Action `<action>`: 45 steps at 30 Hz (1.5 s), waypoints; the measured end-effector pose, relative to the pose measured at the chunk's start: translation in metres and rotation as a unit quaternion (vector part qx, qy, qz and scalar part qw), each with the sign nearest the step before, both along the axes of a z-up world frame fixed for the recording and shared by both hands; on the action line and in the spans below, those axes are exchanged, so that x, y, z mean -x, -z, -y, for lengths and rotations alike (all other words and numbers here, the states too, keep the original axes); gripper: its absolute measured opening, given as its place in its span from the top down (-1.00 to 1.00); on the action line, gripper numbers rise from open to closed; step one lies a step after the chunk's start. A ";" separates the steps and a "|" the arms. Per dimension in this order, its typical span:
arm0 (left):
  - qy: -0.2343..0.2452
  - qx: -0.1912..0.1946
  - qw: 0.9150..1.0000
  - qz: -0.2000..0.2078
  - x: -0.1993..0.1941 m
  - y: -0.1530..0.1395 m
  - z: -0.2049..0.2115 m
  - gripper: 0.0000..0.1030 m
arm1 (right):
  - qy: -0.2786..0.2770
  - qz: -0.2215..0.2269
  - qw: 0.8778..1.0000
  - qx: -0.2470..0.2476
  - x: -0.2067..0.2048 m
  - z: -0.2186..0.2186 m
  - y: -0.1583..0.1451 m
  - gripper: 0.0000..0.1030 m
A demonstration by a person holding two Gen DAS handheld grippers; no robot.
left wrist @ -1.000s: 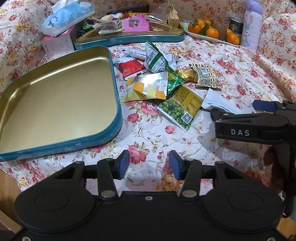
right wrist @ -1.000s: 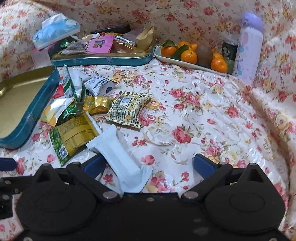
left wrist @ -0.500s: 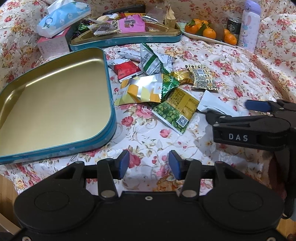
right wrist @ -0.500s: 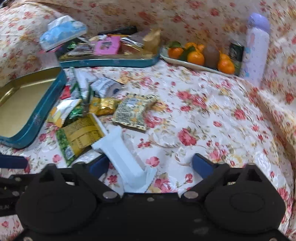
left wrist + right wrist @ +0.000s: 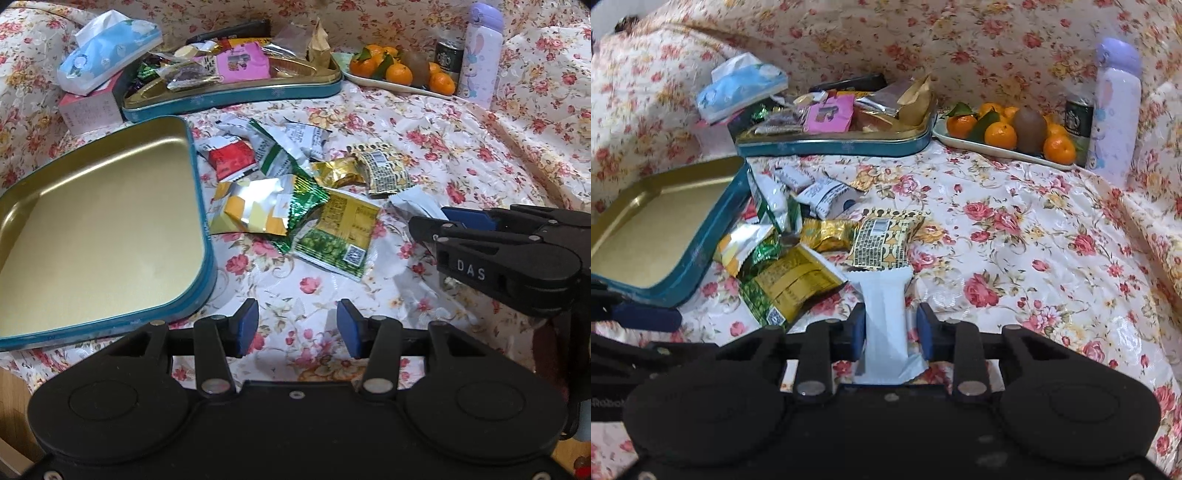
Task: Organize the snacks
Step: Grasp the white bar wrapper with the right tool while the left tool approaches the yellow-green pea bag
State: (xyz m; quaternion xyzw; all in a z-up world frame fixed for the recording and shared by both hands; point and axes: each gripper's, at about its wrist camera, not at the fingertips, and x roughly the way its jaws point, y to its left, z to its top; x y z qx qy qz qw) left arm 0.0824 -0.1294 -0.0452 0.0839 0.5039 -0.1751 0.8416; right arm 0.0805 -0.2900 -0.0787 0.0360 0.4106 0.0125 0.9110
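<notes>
Right gripper (image 5: 891, 334) now narrowed from wide spread onto white snack bar (image 5: 886, 314) beside the wrapper pile at tablecloth centre, ready for empty gold tin (image 5: 92, 229); left gripper (image 5: 297, 328) idle, spread.

You have two tins (image 5: 199, 236) (image 5: 236, 98), one fruit plate (image 5: 391, 85), one bottle (image 5: 482, 55), one can (image 5: 448, 61), two tissue packs (image 5: 107, 50) (image 5: 88, 109), and about eight loose packets (image 5: 255, 208) ahead of the claws.
</notes>
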 end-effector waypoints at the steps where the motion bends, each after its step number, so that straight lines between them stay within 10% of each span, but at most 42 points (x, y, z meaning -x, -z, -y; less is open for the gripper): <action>1: 0.001 0.002 1.000 -0.003 -0.001 0.000 0.001 -0.08 | 0.004 0.000 1.000 -0.001 0.001 0.002 -0.001 0.39; 45: 0.113 0.035 0.993 0.016 -0.040 0.005 0.039 -0.08 | 0.086 0.003 0.995 -0.041 0.026 0.021 0.004 0.52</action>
